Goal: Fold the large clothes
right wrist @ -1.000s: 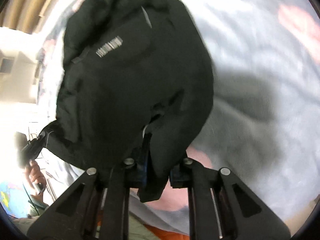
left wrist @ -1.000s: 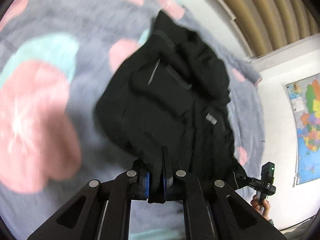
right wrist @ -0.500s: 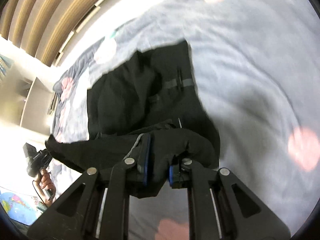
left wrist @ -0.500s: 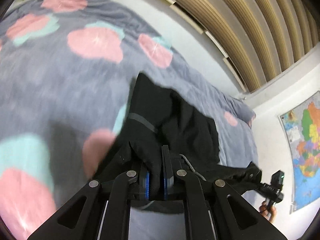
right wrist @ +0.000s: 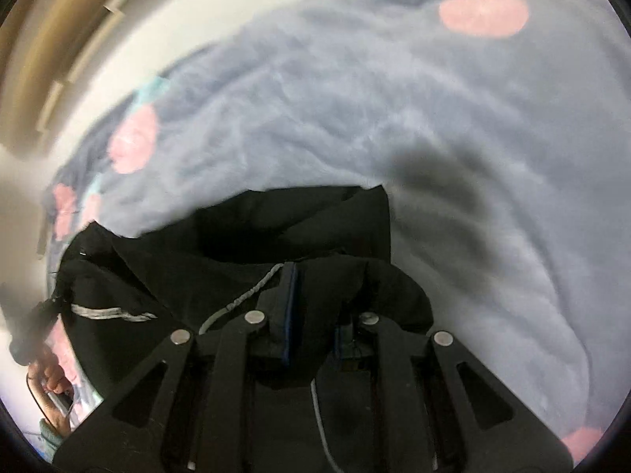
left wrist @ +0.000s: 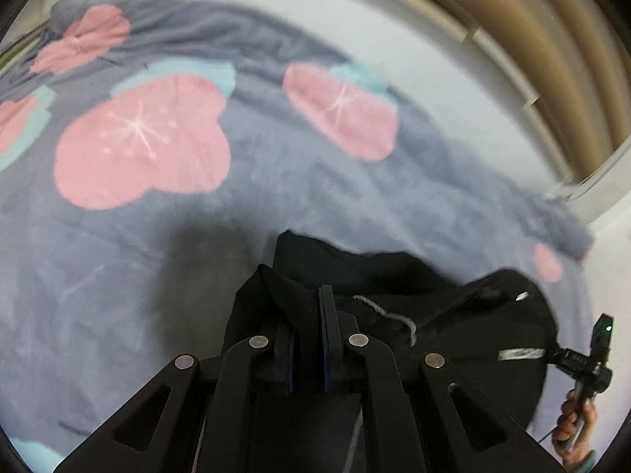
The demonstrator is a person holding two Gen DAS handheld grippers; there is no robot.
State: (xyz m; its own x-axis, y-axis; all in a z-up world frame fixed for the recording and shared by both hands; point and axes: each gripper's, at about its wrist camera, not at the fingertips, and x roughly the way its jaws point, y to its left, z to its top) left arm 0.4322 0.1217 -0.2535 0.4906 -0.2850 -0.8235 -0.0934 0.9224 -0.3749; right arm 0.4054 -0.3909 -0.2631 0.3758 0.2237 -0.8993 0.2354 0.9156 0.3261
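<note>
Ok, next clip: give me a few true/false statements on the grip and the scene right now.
1. Both grippers are shut on the black jacket. True: left gripper, right gripper.
2. The bedspread is plain white. False: grey with pink blossoms.
3. A grey drawstring lies on the jacket. True.
4. The left jaws stand wide open. False: closed on fabric.
5. The jacket is red. False: black.

One black jacket (left wrist: 394,276), one blanket (left wrist: 236,197), two tools (left wrist: 305,339).
</note>
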